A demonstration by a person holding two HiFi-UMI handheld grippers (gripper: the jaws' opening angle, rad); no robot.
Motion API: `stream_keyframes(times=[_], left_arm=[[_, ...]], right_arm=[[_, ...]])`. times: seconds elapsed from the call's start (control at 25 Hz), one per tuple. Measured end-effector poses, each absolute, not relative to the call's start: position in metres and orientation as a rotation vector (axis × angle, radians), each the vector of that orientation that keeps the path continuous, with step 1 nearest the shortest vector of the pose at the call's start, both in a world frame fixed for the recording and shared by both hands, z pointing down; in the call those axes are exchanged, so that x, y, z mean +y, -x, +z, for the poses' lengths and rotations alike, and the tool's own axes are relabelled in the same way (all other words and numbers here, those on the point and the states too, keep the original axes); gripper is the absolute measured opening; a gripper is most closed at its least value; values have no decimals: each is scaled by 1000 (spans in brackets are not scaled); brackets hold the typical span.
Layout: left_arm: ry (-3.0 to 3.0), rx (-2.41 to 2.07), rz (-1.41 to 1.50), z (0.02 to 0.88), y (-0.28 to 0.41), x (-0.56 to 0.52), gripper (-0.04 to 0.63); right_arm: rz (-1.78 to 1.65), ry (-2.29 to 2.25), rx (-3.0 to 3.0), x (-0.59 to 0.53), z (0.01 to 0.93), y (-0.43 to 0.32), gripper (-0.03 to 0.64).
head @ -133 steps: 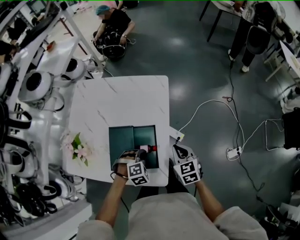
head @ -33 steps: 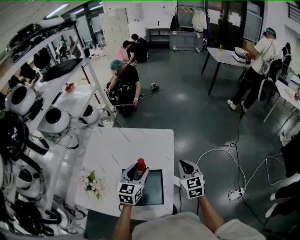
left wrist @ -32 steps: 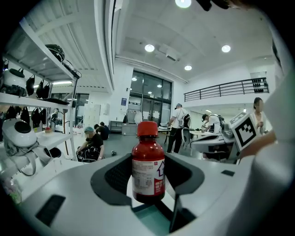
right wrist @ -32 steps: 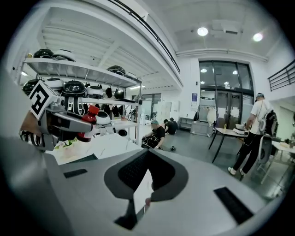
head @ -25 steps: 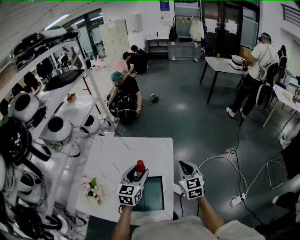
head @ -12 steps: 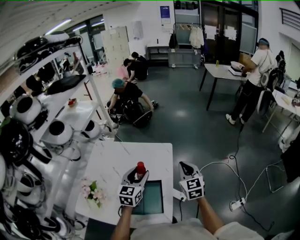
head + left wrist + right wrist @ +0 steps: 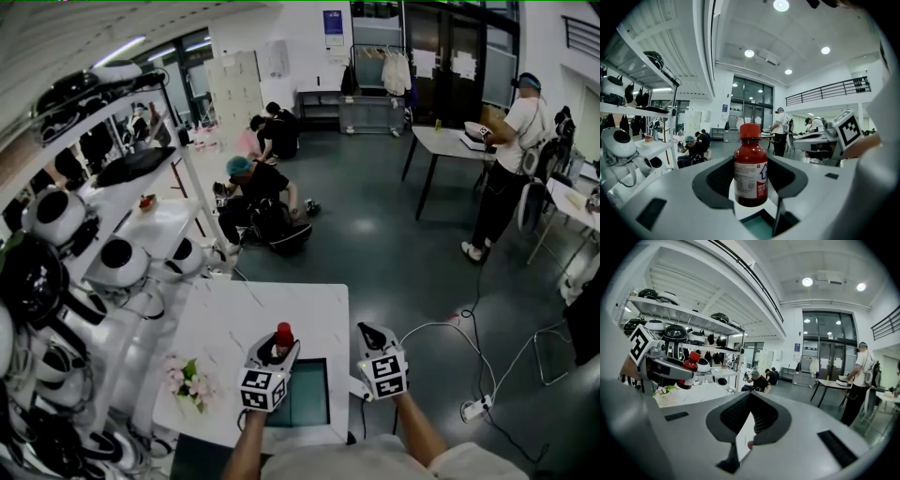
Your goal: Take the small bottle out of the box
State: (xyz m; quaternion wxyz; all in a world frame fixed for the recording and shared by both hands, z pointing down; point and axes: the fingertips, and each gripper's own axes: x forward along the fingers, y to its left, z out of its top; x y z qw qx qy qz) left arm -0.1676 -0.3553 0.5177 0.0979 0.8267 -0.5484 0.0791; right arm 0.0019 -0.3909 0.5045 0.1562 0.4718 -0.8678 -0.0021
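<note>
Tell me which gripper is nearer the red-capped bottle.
Left. The left gripper grips the bottle between its jaws; the right gripper hangs to its right, clear of it.

No legible txt anywhere. Bottle (image 7: pixel 750 166) label (image 7: pixel 750 180): white w/ red band + arrow-like mark, print too small to read. L cube (image 7: pixel 262 389) & R cube (image 7: pixel 382 374): b/w square marker patterns, no letters or nos. Blue sign (image 7: pixel 335 21) on far wall: unreadable.

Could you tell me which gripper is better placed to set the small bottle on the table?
Left: the left gripper clamps the small bottle upright, out of the box; the right gripper pinches a thin white sheet.
</note>
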Motion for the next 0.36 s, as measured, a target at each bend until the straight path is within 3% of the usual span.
stream_keyframes(times=[0.36], left_arm=[[-2453,-1617,240,520,168,-354,230]], right_arm=[[-11,-1338,-2487,-389,506,8,20]])
